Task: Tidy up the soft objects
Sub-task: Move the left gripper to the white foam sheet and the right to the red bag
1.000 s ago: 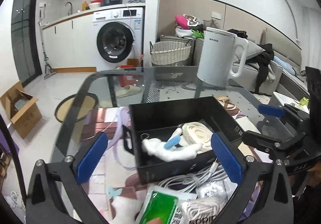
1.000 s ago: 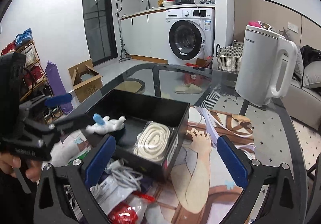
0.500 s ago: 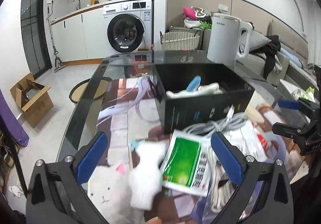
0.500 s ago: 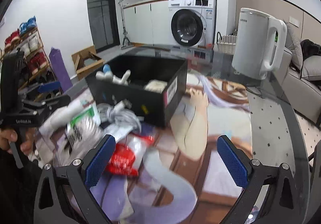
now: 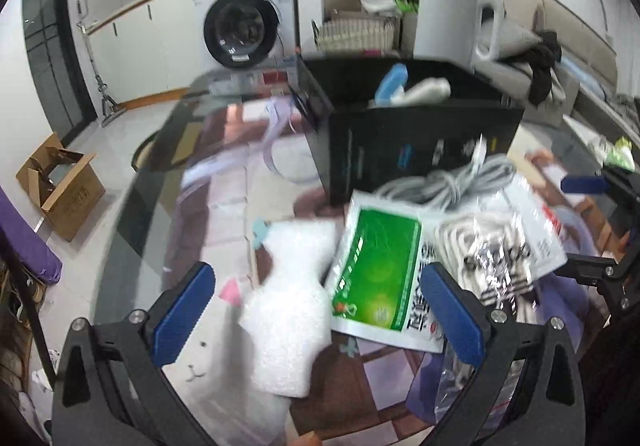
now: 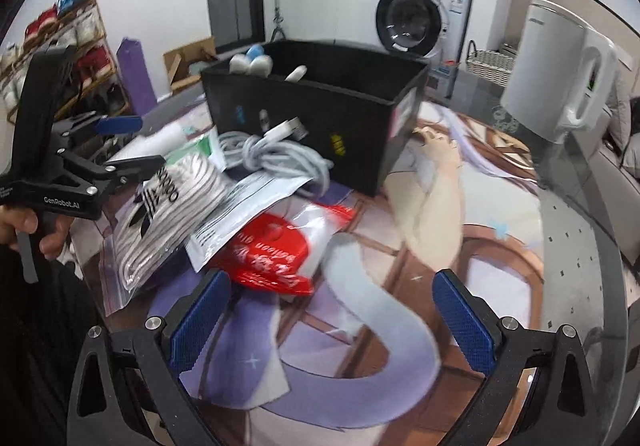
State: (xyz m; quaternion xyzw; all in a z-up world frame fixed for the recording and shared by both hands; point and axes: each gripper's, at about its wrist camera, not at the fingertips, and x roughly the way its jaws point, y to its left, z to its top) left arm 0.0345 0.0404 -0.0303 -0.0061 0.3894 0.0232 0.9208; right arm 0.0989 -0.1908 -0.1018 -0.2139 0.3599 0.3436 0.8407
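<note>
Left wrist view: the left gripper (image 5: 316, 310) hangs with its fingers spread wide and empty over a white plush toy (image 5: 276, 306) lying on the printed mat just in front of the black box (image 5: 420, 146). The plush looks light and squashy, so a pinch across its narrow middle should hold better than one on a limb. Beside it, touching, lies 1 green sachet (image 5: 380, 278), flat and probably slippery. 1 bagged white rope (image 5: 488, 258) and 1 grey cable bundle (image 5: 448, 182) look limp; take each at its bunched centre. 1 red packet (image 6: 276, 250) lies near the right gripper (image 6: 332, 322), whose fingers are also wide apart, holding nothing. At least 1 plush already sits inside the box.
</note>
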